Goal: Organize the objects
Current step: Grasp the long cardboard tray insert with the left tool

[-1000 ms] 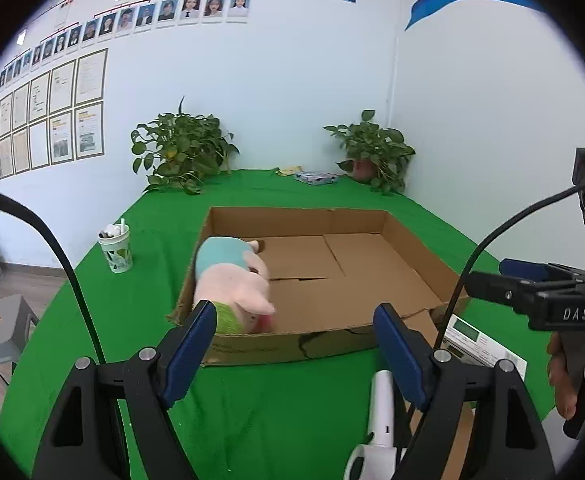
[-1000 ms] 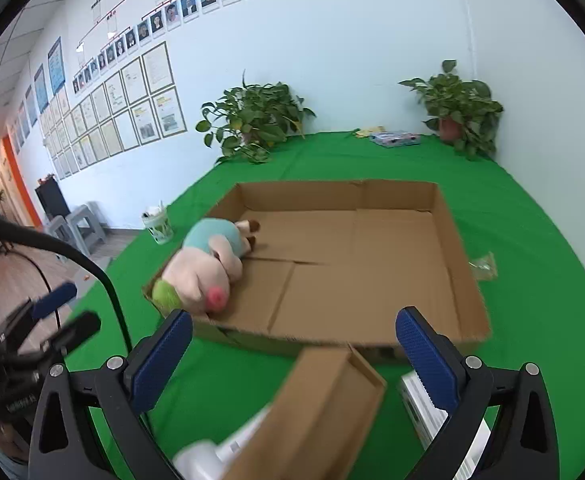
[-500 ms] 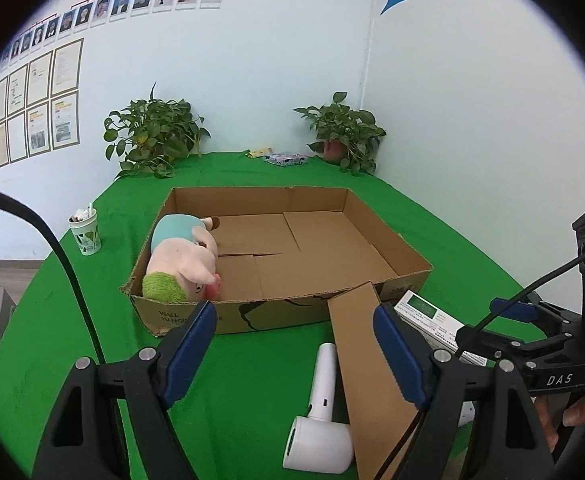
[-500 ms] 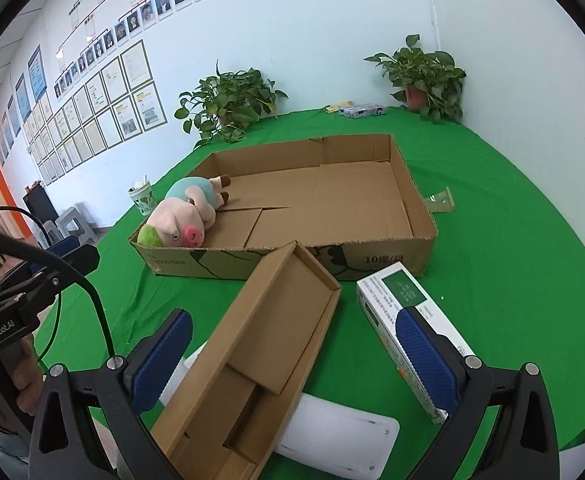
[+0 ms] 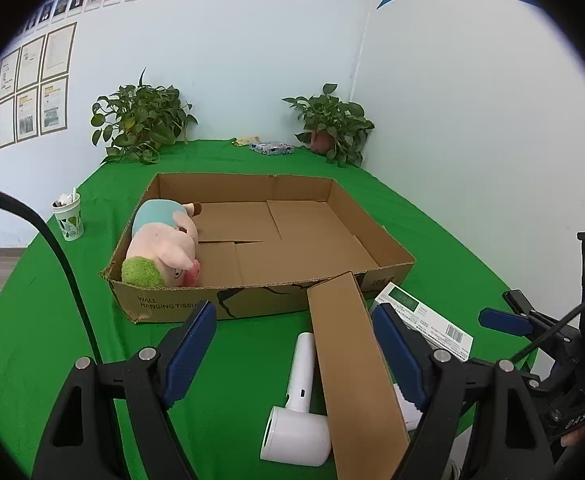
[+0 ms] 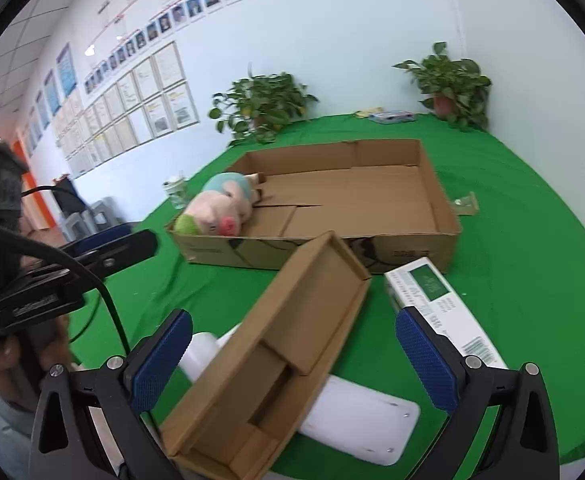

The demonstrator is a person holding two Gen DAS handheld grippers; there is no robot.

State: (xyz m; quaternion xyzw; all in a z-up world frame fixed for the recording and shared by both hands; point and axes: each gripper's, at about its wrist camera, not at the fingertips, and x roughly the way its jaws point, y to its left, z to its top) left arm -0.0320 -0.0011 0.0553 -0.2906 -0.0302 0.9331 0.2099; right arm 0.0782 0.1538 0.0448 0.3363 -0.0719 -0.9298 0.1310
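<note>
A shallow cardboard tray lies on the green table with a pink plush pig in its near left corner. In front of it lie a long narrow cardboard box, a white hair dryer, a white and green carton and a flat white device. My left gripper is open above the hair dryer and the narrow box. My right gripper is open above the narrow box.
A paper cup stands left of the tray. Two potted plants and a small packet stand at the back by the wall. A clear wrapper lies right of the tray.
Both grippers have drawn back from the tray and risen. The narrow box, hair dryer and carton came into view beneath them. Both stayed open.
</note>
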